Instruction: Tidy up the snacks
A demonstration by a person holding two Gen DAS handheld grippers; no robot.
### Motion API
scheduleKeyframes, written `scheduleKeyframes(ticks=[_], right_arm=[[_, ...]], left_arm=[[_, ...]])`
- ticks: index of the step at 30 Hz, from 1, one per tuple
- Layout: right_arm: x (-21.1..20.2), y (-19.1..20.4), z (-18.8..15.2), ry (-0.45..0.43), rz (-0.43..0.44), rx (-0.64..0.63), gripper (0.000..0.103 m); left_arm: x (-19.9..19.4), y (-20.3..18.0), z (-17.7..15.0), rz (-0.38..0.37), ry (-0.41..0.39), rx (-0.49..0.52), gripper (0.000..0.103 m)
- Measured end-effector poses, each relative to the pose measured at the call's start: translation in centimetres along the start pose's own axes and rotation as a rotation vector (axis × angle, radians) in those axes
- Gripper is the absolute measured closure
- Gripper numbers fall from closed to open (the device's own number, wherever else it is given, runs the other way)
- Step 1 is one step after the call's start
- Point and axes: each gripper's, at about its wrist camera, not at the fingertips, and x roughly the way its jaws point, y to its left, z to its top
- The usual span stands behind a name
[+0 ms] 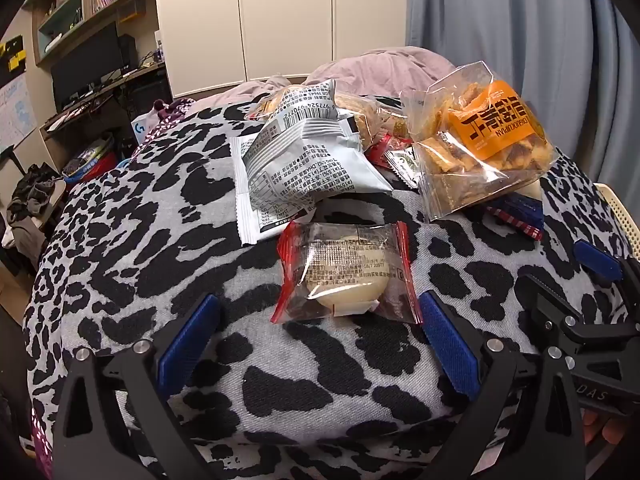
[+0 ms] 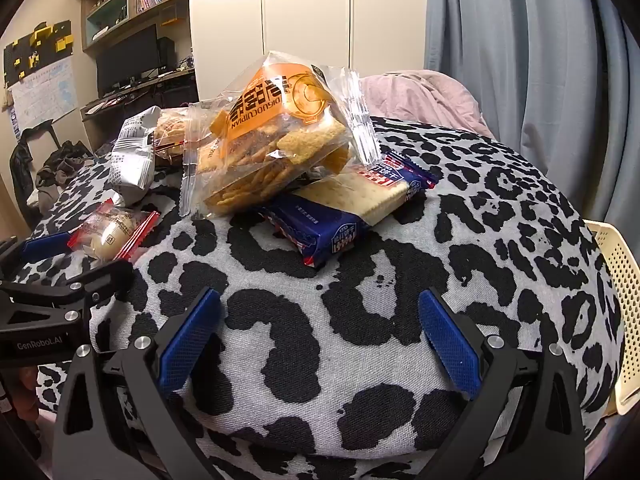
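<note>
Both views are evenly lit by soft indoor light from above, moderately bright, with a slightly cool cast. Shadows under the snack bags are faint. Glare streaks the clear crisp bag (image 1: 480,140) and the small red-edged wrapper (image 1: 344,272). The fisheye lens bends the cupboard doors (image 2: 308,12) and curtain (image 2: 520,60), and black vignetting fills the corners. Focus is sharp in the centre and softer toward the edges.

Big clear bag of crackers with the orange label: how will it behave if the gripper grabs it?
The cracker bag is loose, glossy film, so it will likely crumple and may slip. The thin crackers inside look fragile; a hard squeeze could crush them. It sits propped on the blue cracker packs, so pulling it may shift them.
</note>
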Motion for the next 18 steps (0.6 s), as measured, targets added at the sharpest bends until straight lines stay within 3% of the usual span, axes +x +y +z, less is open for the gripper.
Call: scheduleKeyframes(ticks=[18], right_arm=[[-0.02,0.00,-0.02,0.000,-0.001,0.000,0.003]], left_arm=[[0.00,-0.02,0.02,0.003,0.001,0.002,0.005]])
